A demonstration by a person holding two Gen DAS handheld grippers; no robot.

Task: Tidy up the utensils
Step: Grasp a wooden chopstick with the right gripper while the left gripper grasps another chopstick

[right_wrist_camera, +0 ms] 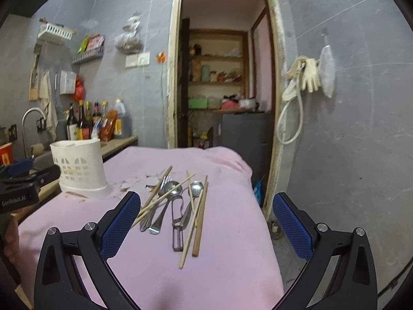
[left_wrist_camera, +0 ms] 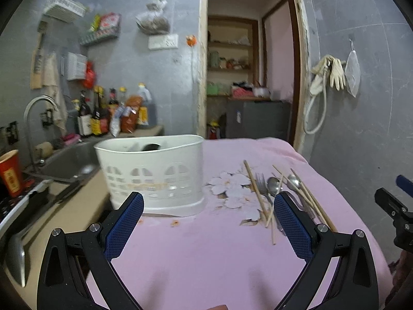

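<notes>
A white plastic utensil holder (left_wrist_camera: 152,173) (right_wrist_camera: 78,169) stands on the left part of the pink cloth (left_wrist_camera: 211,253) (right_wrist_camera: 224,245); something dark shows inside it. A loose pile of utensils lies to its right: wooden chopsticks (right_wrist_camera: 200,219) (left_wrist_camera: 255,191), two spoons (right_wrist_camera: 173,188) (left_wrist_camera: 273,184), a fork (right_wrist_camera: 165,182) (left_wrist_camera: 261,180) and a metal peeler (right_wrist_camera: 177,228). My left gripper (left_wrist_camera: 207,201) is open above the cloth, between holder and pile. My right gripper (right_wrist_camera: 205,201) is open too, hovering in front of the pile, holding nothing.
A sink (left_wrist_camera: 72,162) with a tap (left_wrist_camera: 36,106), sauce bottles (left_wrist_camera: 103,113) and a red cup (left_wrist_camera: 11,173) are on the counter to the left. A doorway (right_wrist_camera: 222,77) lies beyond the table. The cloth's right edge drops off by the grey wall (right_wrist_camera: 348,142).
</notes>
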